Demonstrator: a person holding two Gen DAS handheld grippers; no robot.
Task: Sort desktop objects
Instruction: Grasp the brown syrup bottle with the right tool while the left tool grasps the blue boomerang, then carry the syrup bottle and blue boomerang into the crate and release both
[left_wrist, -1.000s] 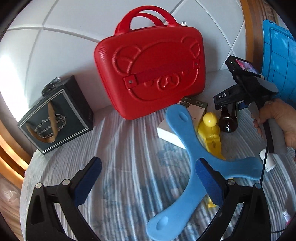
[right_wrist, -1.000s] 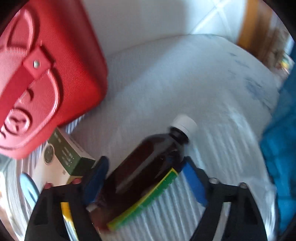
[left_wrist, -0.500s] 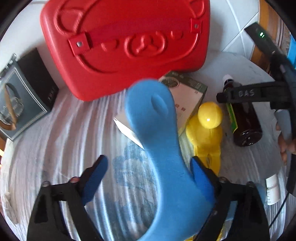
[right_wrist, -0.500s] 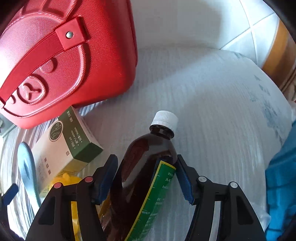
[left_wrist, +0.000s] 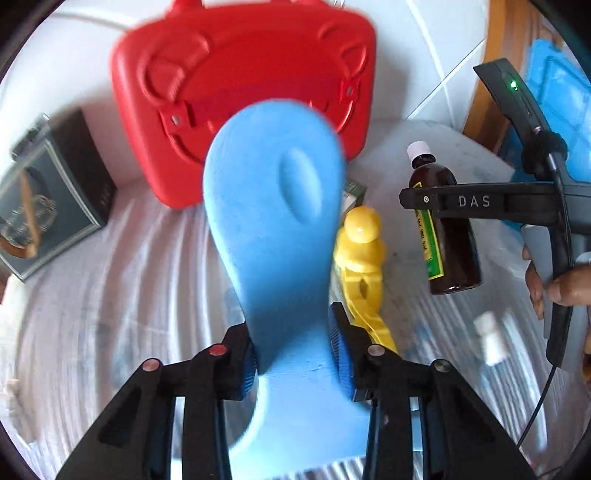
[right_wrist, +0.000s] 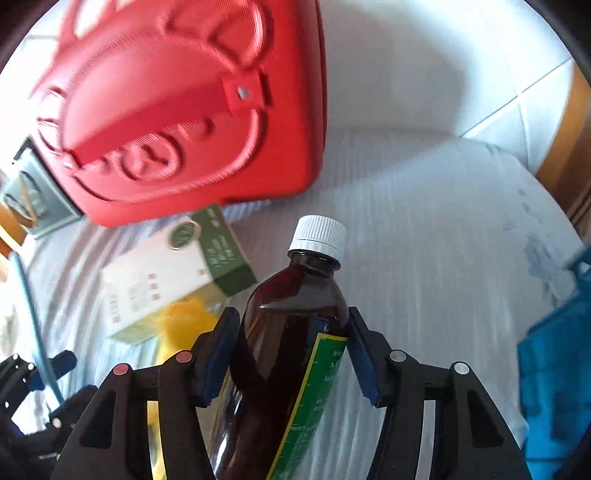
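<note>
My left gripper (left_wrist: 293, 350) is shut on a blue foam boomerang (left_wrist: 275, 221) and holds it up over the cloth. My right gripper (right_wrist: 290, 350) is shut on a brown glass bottle (right_wrist: 291, 332) with a white cap and green label; the bottle also shows in the left wrist view (left_wrist: 443, 225). A yellow toy figure (left_wrist: 360, 254) lies just right of the boomerang. A green and white box (right_wrist: 173, 273) lies behind the figure. A red bear-face case (left_wrist: 243, 103) leans at the back.
A dark gift bag (left_wrist: 48, 199) stands at the left. A blue gridded mat (left_wrist: 557, 107) stands at the far right. A small white bottle (left_wrist: 489, 339) lies on the cloth at the right. A white tiled wall (right_wrist: 424, 74) closes the back.
My left gripper has closed on the boomerang and lifted it. My right gripper has closed on the brown bottle and raised it.
</note>
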